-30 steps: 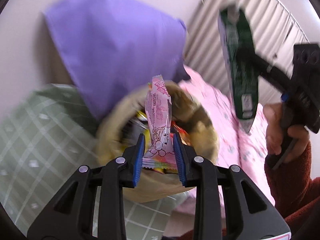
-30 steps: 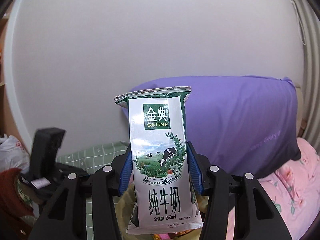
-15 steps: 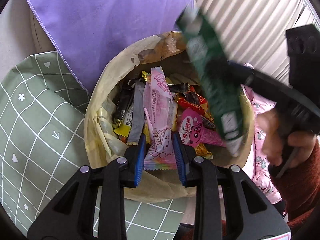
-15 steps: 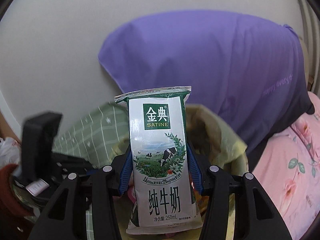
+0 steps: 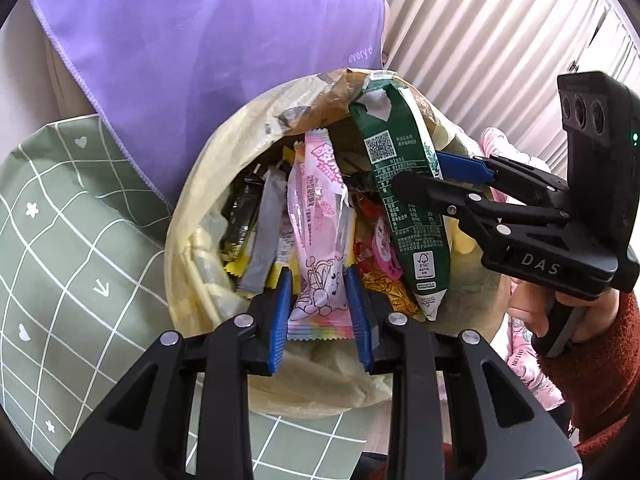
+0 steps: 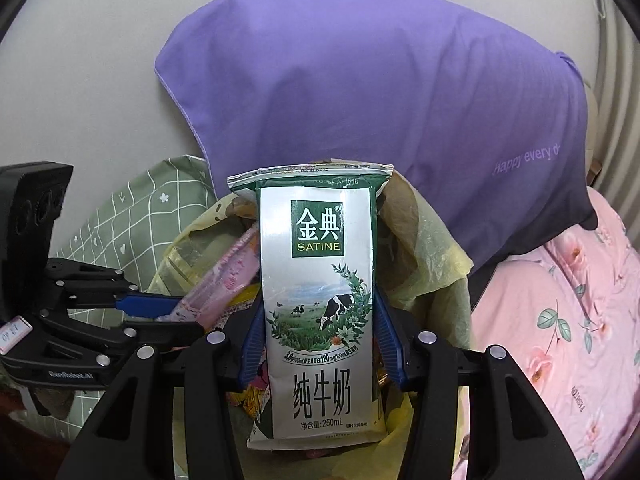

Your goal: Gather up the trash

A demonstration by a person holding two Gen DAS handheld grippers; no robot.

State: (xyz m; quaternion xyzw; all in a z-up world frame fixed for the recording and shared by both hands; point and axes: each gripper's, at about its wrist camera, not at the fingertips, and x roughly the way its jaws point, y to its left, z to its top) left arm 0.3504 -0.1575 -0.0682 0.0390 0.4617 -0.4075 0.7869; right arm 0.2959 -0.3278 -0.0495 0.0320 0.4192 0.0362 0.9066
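My left gripper (image 5: pixel 320 312) is shut on a pink snack wrapper (image 5: pixel 318 236) and holds it over the mouth of a bin lined with a yellow bag (image 5: pixel 192 240). The bin holds several wrappers. My right gripper (image 6: pixel 318 344) is shut on a flattened green and white milk carton (image 6: pixel 318 280) and holds it over the same bin. In the left wrist view the carton (image 5: pixel 404 200) hangs above the bin's right side, held by the right gripper (image 5: pixel 444 184). In the right wrist view the left gripper (image 6: pixel 160 312) holds the pink wrapper (image 6: pixel 224 280) at left.
A purple pillow (image 5: pixel 200 40) leans behind the bin, also in the right wrist view (image 6: pixel 380 100). A green checked cloth (image 5: pixel 60 240) lies to the left. Pink floral bedding (image 6: pixel 560 320) lies to the right. White slatted blinds (image 5: pixel 500 40) stand behind.
Both grippers have come down over the bin with their items. The milk carton has moved from high at the right to above the bin's right side. The pink wrapper has lowered toward the bin's contents.
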